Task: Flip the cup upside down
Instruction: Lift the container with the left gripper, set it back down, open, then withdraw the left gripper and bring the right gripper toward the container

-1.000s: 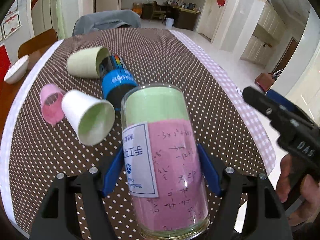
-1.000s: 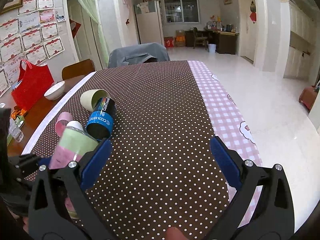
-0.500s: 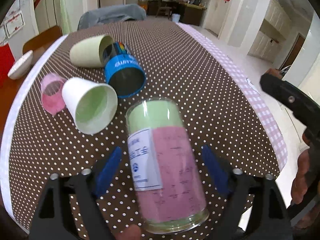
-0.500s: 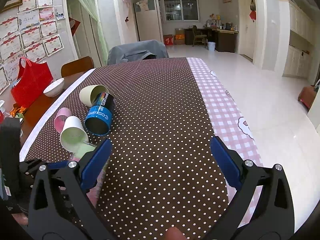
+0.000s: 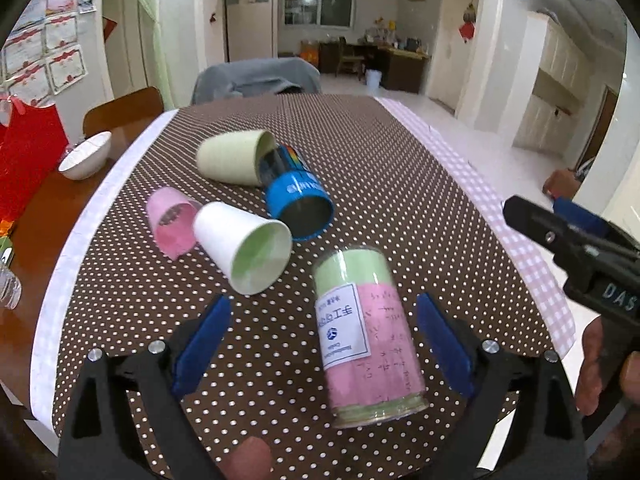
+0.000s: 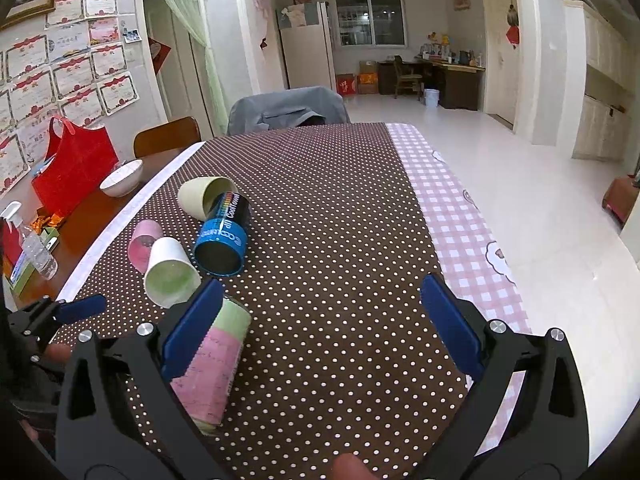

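Note:
A clear glass cup with pink and green paper and a white label inside stands on the dotted tablecloth, rim down, near the front edge. It also shows in the right wrist view. My left gripper is open, its blue pads on either side of the cup and apart from it. My right gripper is open and empty, to the right of the cup; it shows in the left wrist view.
Four other cups lie on their sides behind: a white paper cup, a pink cup, a blue-rimmed can cup and a pale green cup. A white bowl, red bag and bottle stand left.
My left gripper has opened and let go of the glass cup, which now stands on the table. The gripper has drawn back and up. The right gripper has barely moved.

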Demonstrator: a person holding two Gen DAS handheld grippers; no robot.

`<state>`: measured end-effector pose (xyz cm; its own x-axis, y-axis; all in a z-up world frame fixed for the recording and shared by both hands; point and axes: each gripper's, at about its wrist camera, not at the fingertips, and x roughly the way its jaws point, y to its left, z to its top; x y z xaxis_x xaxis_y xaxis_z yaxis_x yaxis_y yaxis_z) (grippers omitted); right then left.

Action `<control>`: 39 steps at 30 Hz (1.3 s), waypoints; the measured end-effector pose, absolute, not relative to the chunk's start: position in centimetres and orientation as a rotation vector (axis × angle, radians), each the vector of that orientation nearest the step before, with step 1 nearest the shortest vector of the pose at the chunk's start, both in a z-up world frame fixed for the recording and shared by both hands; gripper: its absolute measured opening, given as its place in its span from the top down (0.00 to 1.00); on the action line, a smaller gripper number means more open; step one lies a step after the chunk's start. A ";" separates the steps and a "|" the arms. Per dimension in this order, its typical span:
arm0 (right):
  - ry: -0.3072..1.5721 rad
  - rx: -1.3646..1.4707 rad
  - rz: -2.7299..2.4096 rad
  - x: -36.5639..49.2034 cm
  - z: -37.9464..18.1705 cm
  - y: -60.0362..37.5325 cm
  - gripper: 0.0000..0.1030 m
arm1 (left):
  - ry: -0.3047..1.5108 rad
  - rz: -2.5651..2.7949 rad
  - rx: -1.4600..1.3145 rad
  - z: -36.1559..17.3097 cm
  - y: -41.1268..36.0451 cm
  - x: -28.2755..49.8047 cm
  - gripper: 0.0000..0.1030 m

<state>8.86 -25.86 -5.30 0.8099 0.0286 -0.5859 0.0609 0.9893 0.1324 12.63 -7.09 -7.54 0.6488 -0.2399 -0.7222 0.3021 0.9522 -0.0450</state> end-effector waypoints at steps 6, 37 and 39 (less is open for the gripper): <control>0.603 0.132 0.000 8.3 -4.2 -24.7 0.06 | 0.743 -0.291 0.047 -5.5 -5.7 10.5 0.11; 0.566 0.086 0.101 5.5 -1.7 -20.6 0.06 | 0.453 -0.108 -0.026 -0.9 1.2 3.1 0.11; 0.571 0.089 0.105 5.5 -1.8 -20.5 0.06 | 0.450 -0.102 -0.018 -0.9 1.3 3.0 0.11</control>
